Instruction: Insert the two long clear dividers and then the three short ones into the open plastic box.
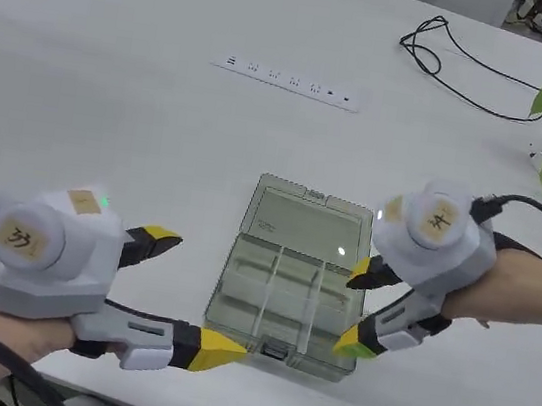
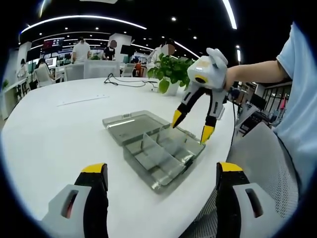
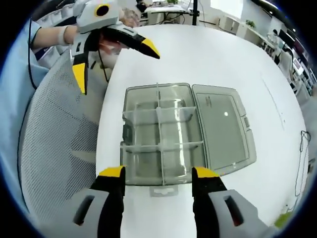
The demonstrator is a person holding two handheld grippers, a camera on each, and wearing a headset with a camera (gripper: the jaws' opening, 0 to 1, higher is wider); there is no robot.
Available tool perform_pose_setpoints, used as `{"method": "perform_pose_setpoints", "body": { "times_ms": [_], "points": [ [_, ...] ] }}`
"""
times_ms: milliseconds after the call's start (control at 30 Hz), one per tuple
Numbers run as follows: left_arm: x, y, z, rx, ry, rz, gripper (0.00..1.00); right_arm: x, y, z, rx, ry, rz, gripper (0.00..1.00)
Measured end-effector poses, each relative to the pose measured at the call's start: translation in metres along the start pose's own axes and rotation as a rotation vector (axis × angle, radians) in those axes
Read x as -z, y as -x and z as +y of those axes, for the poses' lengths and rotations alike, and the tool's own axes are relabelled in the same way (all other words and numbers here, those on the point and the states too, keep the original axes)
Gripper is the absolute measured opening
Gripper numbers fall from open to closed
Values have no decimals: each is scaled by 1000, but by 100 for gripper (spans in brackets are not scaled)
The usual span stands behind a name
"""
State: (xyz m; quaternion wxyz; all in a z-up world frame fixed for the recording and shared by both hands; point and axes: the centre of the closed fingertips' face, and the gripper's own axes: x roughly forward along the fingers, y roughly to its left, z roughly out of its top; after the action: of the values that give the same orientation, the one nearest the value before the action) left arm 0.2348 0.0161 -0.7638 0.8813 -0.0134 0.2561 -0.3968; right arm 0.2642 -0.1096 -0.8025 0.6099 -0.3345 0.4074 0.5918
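— Left gripper [image 1: 200,292], nearest: holding anything?
— Nothing; fingers spread, just off the near-left corner. On the bench [image 1: 160,127] the open box [image 1: 223,292] lies crosswise between both grippers, lid [image 1: 309,219] away. Clear dividers [image 3: 148,147] stand crossed inside. Right gripper [image 1: 349,311] hovers over its right edge, fingers parted, empty, probably nearer.

R gripper [image 3: 158,173] jaws apart at box [image 3: 224,126] w/ dividers [image 3: 159,116] in; L gripper [image 3: 116,67] beyond.
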Motion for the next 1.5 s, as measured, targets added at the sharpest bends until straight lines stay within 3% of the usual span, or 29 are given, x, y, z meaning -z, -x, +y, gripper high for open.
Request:
{"method": "perform_pose_setpoints", "body": {
  "times_ms": [167, 267, 367, 533, 600, 867, 1133, 1267, 1500],
  "points": [
    [0, 2, 3, -6, 0, 1, 92, 11, 10, 1, 50, -67, -77, 74],
    [-1, 3, 3, -6, 0, 0, 92, 16, 16, 1, 78, -127, -123, 78],
    [-2, 4, 4, -8, -1, 0, 93, 24, 20, 4, 91, -162, -136, 84],
    [-5, 6, 5, -7, -8, -8, 93, 29, 29, 7, 155, -218, -236, 97],
    [-5, 7, 5, -10, -10, -9, 93, 31, 32, 11, 165, -254, -253, 99],
    [-6, 9, 2, -14, -18, -11, 94, 41, 49, 23, 225, -340, -348, 100],
    [-5, 12, 4, -35, -27, -12, 94, 65, 62, 30, 292, -443, -409, 100],
    [-5, 13, 5, -43, -28, -18, 95, 76, 66, 37, 309, -470, -413, 100],
    [-9, 14, 4, -58, -37, -32, 95, 75, 70, 41, 337, -492, -449, 100]
  ]
}}
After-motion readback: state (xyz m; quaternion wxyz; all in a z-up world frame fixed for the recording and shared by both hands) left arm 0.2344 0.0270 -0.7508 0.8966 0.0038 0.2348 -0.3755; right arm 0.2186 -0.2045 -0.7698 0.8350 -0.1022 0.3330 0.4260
